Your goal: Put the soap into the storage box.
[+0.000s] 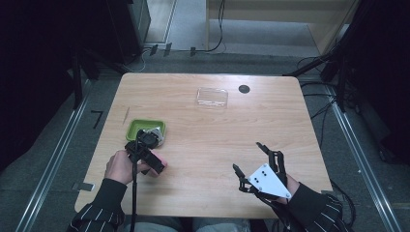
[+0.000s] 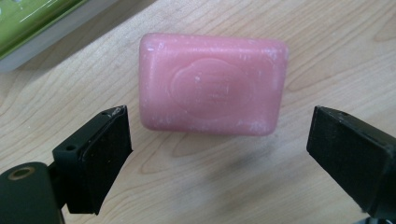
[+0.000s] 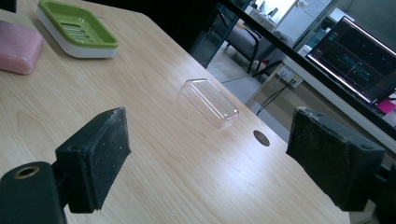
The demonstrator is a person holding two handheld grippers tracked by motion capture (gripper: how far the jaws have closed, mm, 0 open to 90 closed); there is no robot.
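Pink soap bar flat on wooden surface, just ahead of wide-open left gripper; right gripper likewise spread apart.

Pink soap bar on wooden table — jaws spread wide, green tray corner

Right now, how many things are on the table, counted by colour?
Pink: 1, the soap bar
Green: 1, the soap dish
Clear: 1, the plastic lid
Total: 3 things. The two black grippers are not counted, since hands hold them.
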